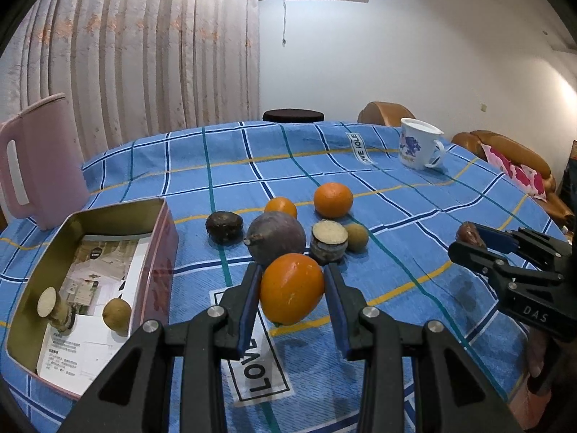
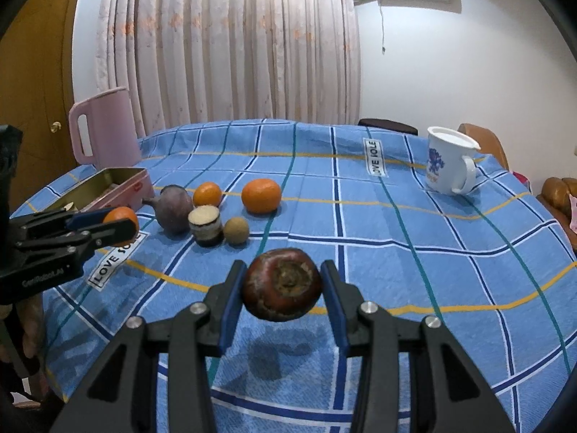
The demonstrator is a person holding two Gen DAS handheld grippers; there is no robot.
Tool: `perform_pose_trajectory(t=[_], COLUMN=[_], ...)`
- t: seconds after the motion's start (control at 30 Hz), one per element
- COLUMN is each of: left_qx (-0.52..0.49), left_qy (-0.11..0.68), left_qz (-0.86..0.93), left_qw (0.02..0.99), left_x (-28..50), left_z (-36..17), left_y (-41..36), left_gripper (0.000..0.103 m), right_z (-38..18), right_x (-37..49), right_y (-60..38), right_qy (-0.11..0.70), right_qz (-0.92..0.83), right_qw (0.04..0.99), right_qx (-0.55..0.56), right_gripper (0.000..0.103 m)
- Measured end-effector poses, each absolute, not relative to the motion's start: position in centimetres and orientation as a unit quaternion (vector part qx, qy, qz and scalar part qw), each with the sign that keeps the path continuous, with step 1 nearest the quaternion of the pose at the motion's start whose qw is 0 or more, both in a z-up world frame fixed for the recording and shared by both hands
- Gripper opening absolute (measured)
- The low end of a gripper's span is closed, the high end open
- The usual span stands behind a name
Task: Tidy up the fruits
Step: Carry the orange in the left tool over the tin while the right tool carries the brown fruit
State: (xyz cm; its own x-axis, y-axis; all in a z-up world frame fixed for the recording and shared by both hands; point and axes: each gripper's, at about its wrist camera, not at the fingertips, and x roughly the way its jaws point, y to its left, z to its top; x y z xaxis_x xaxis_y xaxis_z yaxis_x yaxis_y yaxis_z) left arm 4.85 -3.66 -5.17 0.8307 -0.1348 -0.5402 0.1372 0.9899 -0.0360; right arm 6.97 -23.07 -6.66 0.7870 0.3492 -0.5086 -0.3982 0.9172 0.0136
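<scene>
My left gripper point(image 1: 292, 290) is shut on an orange point(image 1: 291, 288) and holds it above the blue checked tablecloth, right of the pink tin box point(image 1: 158, 252). My right gripper point(image 2: 283, 290) is shut on a dark red-brown round fruit point(image 2: 282, 284), lifted off the cloth. In the tin lie a cut pale piece point(image 1: 48, 303) and a small brown fruit point(image 1: 116, 314). On the cloth sit two oranges point(image 1: 332, 200) point(image 1: 281, 207), a purple round fruit point(image 1: 277, 236), a dark fruit point(image 1: 224, 226), a cut stub point(image 1: 329, 240) and a small tan fruit point(image 1: 357, 237).
A pink jug point(image 1: 34, 169) stands behind the tin at the left. A white mug point(image 1: 418, 142) stands at the table's far right. A dark stool point(image 1: 293, 115) and brown sofas point(image 1: 512, 155) lie beyond the table edge.
</scene>
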Motion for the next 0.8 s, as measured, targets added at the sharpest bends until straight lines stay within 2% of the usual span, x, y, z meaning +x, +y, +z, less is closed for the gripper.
perform_pose_trajectory(t=[0.8], left_qx=[-0.005], left_qy=[0.239], left_qz=[-0.047], left_qw=[0.970], left_x=[3.5], left_z=[-4.3], left_y=[-3.3], left_gripper=[0.037], right_z=[-6.1], right_x=[5.8], right_y=[-23.6], right_qy=[0.219], right_qz=[0.196], right_qw=[0.955], right_qx=[-0.041], right_gripper=[0.045])
